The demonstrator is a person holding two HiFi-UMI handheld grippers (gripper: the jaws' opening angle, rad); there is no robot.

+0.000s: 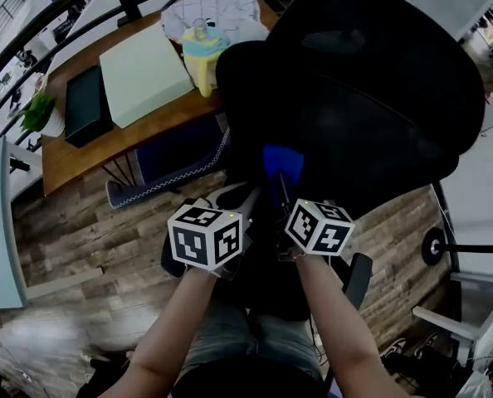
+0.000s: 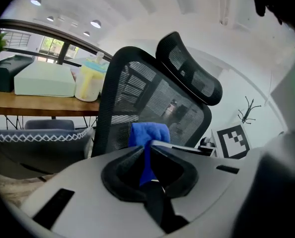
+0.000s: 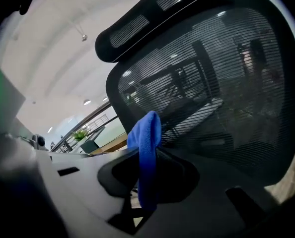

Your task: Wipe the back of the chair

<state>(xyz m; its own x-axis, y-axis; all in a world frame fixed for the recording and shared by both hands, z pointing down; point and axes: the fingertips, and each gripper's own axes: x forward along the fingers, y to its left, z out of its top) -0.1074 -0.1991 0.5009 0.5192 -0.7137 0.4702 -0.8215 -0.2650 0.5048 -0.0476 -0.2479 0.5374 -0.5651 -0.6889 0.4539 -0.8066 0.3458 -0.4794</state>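
Note:
The black mesh chair back (image 1: 371, 98) fills the upper right of the head view, and its headrest (image 2: 192, 68) rises above it. A blue cloth (image 1: 281, 162) is bunched against the lower left of the mesh. My left gripper (image 1: 255, 191) and right gripper (image 1: 281, 191) sit close together just below it. In the left gripper view the left gripper (image 2: 146, 150) is shut on the blue cloth (image 2: 148, 133), with the mesh (image 2: 152, 103) right behind. In the right gripper view the right gripper (image 3: 146, 155) is shut on the cloth (image 3: 145, 133), close to the chair back (image 3: 212, 93).
A wooden table (image 1: 89, 152) stands behind the chair, with a pale green box (image 1: 143, 73), a dark box (image 1: 85, 102), a yellow and blue container (image 1: 203, 52) and papers (image 1: 213, 11). A grey-blue seat with white stitching (image 1: 176, 156) lies under the table. White furniture (image 1: 471, 305) is at the right.

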